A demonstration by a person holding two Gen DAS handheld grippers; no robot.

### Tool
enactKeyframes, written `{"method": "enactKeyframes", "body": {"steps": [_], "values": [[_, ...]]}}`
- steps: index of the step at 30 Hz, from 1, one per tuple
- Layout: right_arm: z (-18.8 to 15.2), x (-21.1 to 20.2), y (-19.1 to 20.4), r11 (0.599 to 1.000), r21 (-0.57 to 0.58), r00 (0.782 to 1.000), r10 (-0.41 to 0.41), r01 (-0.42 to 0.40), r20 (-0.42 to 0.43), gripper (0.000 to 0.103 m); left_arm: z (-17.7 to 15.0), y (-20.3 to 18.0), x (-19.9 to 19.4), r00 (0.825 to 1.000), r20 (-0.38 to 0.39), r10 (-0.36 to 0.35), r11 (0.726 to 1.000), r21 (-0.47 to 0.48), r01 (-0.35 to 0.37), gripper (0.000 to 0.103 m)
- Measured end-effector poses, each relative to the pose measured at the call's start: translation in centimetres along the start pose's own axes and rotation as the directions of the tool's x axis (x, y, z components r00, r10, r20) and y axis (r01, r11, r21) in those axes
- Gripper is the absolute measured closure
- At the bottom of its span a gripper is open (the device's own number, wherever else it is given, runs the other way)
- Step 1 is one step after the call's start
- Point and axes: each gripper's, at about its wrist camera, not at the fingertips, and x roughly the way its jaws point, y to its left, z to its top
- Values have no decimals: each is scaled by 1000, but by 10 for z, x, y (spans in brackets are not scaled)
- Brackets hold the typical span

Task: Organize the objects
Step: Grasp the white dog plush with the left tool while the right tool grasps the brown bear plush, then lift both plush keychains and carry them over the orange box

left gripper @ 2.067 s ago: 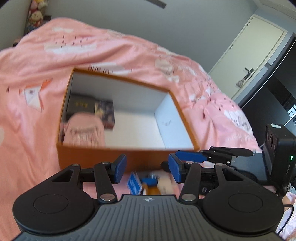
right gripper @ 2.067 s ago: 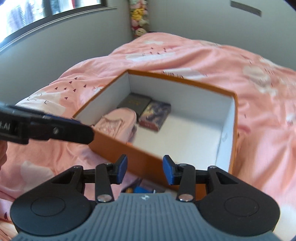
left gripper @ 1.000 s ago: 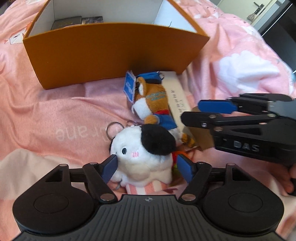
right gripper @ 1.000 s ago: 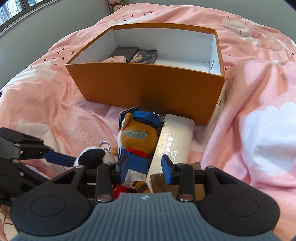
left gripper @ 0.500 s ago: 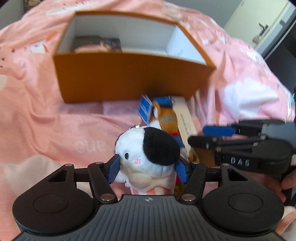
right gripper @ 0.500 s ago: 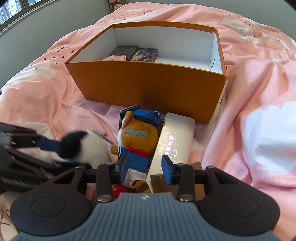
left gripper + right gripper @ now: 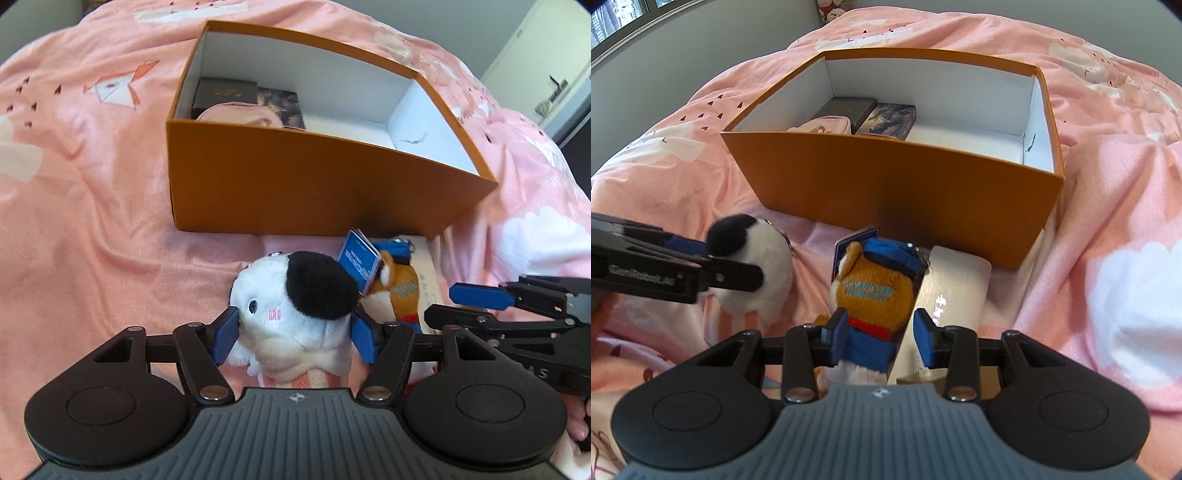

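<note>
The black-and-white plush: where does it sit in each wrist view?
Left wrist: the plush sits bottom centre, clamped between the left gripper fingers.
Right wrist: the plush sits at the left edge, partly hidden behind the left gripper's fingers.
Shared landmark: the orange box lies beyond the plush in both views.

Bedroom at home: pink duvet on bed (plushies by window).
</note>
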Motion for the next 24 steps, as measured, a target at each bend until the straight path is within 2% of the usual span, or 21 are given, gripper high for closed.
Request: {"method": "enactKeyframes", "body": {"steps": [12, 17, 20, 24], "values": [[8, 14, -7, 999, 40, 1000, 13, -12, -17, 62, -4, 0, -22, 998, 40, -45, 998, -36, 46, 15], [7, 15, -7, 999, 47, 1000, 15, -15, -17, 62, -14, -9, -24, 994, -76, -84, 996, 6, 85, 25], [6, 17, -7, 998, 52, 1000, 18, -17, -21, 62, -18, -13, -22, 993, -81, -85, 996, 16, 87, 25], [4, 20, -7, 998, 57, 999, 19, -17, -31, 62, -15, -22, -21, 996, -29, -87, 995, 49, 88, 29]]}}
